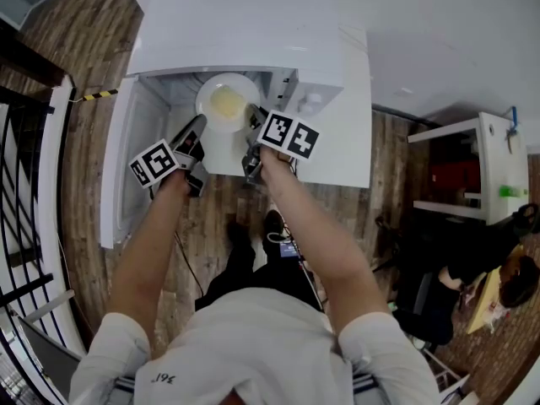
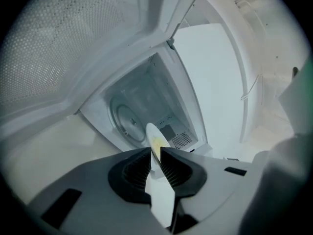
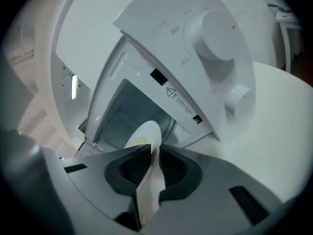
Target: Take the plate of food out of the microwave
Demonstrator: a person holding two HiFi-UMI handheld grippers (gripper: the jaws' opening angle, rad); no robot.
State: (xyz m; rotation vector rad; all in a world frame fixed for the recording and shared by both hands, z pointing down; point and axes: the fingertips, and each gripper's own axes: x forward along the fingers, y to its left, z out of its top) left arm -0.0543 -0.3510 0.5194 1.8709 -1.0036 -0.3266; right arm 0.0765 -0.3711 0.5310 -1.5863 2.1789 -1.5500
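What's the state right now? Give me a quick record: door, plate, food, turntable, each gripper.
door: open, at the person's left
plate: held by both grippers at the microwave opening
food: yellow, on the plate
turntable: bare, behind the plate
left gripper: shut on the plate's rim
right gripper: shut on the plate's rim

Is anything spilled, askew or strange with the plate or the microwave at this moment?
Nothing stands out. The plate is gripped by its rim on opposite sides, the left tongs and the right tongs each shut on it, at the mouth of the open microwave. The yellow food lies in its middle; no spill shows.
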